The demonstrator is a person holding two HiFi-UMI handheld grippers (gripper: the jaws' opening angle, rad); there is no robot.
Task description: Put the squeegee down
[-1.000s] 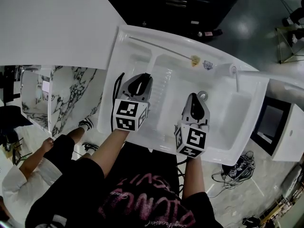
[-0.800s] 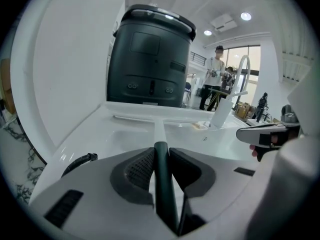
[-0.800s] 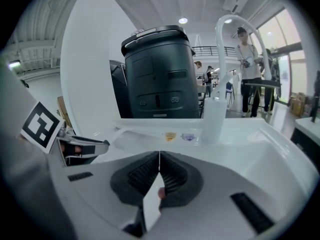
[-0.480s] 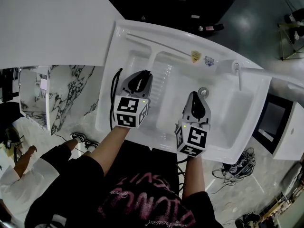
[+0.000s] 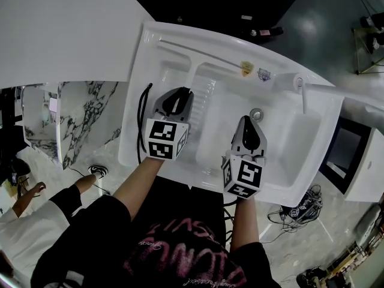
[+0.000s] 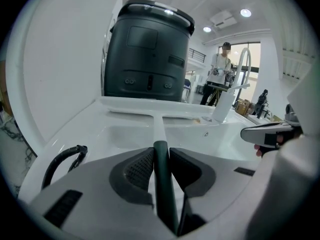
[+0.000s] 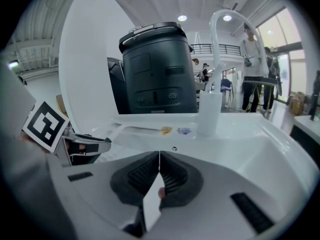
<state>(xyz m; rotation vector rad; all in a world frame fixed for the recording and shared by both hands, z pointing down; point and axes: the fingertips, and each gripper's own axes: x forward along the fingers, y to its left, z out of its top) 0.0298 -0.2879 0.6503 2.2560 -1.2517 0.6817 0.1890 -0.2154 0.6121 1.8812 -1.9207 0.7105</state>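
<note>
My left gripper [image 5: 180, 92] [image 6: 159, 152] is shut on the dark green handle [image 6: 163, 184] of the squeegee. Its white shaft [image 6: 159, 128] runs forward over the drainboard to the long blade [image 6: 150, 113] [image 5: 198, 53], which lies along the far rim of the white sink unit [image 5: 312, 155]. Over the basin to the right, my right gripper [image 5: 247, 120] [image 7: 159, 157] hangs shut, and I see nothing between its pads. Both point forward and down.
A curved white faucet [image 5: 298, 89] [image 7: 215, 59] stands at the basin's far right, with the drain [image 5: 257, 114] just ahead of the right gripper. A black cable [image 5: 143, 110] loops beside the left gripper. A large dark bin [image 6: 147, 54] stands behind the sink.
Both grippers stay where they were, the left still closed on the handle. At the lower left a bystander's arm has drawn back toward the picture's edge.
</note>
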